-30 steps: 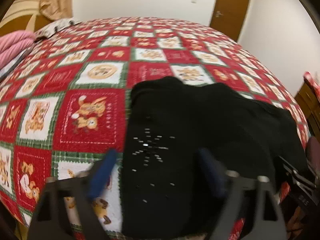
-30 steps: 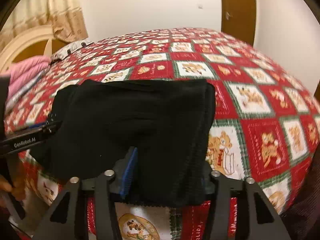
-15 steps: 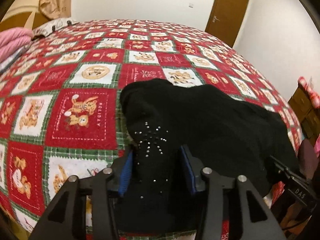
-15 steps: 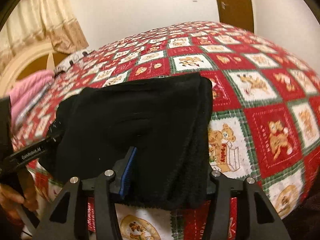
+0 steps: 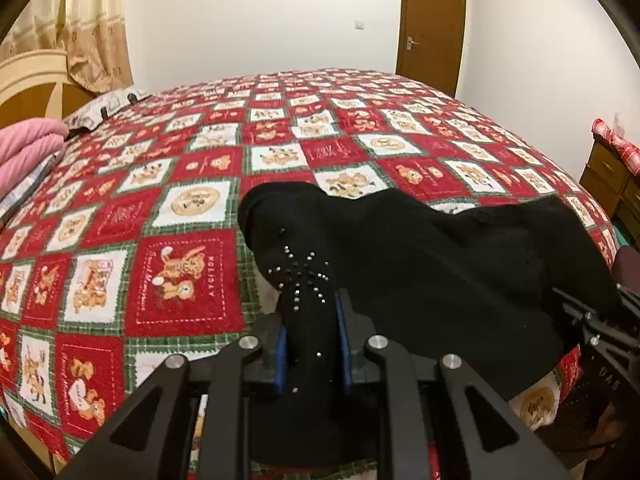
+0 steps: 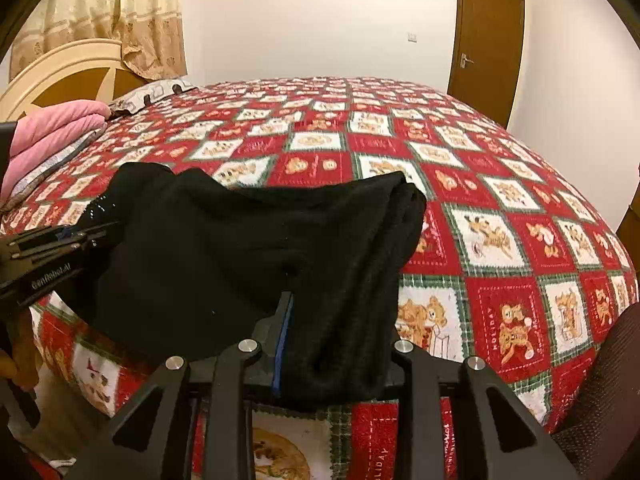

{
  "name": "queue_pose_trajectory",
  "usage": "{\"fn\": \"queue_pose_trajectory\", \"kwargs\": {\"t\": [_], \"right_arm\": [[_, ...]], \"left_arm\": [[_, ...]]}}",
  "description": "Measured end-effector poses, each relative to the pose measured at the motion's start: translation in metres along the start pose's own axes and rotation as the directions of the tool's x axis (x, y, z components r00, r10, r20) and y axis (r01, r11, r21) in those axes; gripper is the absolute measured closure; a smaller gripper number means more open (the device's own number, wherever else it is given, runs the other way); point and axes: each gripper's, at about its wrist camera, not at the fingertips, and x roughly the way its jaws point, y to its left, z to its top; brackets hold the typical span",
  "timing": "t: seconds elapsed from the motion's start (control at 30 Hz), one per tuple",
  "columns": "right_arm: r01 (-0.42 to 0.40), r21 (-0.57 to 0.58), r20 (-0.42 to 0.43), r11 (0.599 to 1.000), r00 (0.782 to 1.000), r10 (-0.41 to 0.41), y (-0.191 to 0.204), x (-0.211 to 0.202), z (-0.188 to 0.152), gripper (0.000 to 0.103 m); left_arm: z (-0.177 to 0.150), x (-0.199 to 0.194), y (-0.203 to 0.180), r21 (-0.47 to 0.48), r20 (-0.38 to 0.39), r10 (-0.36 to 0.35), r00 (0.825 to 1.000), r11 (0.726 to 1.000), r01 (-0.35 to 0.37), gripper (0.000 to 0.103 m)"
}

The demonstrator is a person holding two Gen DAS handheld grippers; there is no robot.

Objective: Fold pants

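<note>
- Two near corners of the black pants (image 5: 440,272) are pinched; they lie bunched on the quilt's (image 5: 180,208) near edge, folding barely begun, we judge.
- Our left gripper (image 5: 312,344), spread a second ago, has clamped the studded corner.
- Our right gripper (image 6: 336,344) has been closing onto thick folds.

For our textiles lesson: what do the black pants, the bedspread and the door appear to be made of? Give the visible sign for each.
Black pants: soft matte knit, probably fleecy; fuzzy ribbed edge, small shiny studs on one part.
Bedspread: printed plush or flannel-like fabric, it seems; slightly napped surface with red, white and green squares.
Door: brown wood or wood veneer, smooth with a low sheen; which one cannot be told.
</note>
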Motion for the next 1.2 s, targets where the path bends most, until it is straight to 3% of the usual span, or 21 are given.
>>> {"fn": "queue_pose_trajectory", "kwargs": {"t": [0.23, 0.47, 0.7, 0.97, 1.2], "right_arm": [[-0.033, -0.021, 0.038, 0.999, 0.999, 0.034, 0.015, -0.010, 0.011, 0.073], [-0.080, -0.028, 0.064, 0.996, 0.995, 0.082, 0.032, -0.012, 0.027, 0.073], [-0.166, -0.094, 0.117, 0.982, 0.977, 0.176, 0.077, -0.005, 0.066, 0.073], [-0.272, -0.196, 0.165, 0.942, 0.938, 0.305, 0.159, 0.020, 0.121, 0.073], [-0.314, -0.258, 0.158, 0.914, 0.919, 0.360, 0.226, 0.056, 0.155, 0.073]], "left_arm": [[0.011, -0.018, 0.002, 0.043, 0.089, 0.052, 0.995, 0.998, -0.055, 0.082], [0.017, -0.025, 0.024, -0.001, 0.103, 0.067, 0.992, 0.998, -0.067, 0.082], [0.030, -0.039, 0.070, -0.077, 0.143, 0.148, 0.979, 0.987, -0.138, 0.082], [0.044, -0.051, 0.148, -0.187, 0.166, 0.296, 0.941, 0.946, -0.264, 0.082], [0.054, -0.047, 0.208, -0.220, 0.149, 0.407, 0.901, 0.902, -0.371, 0.082]]}}
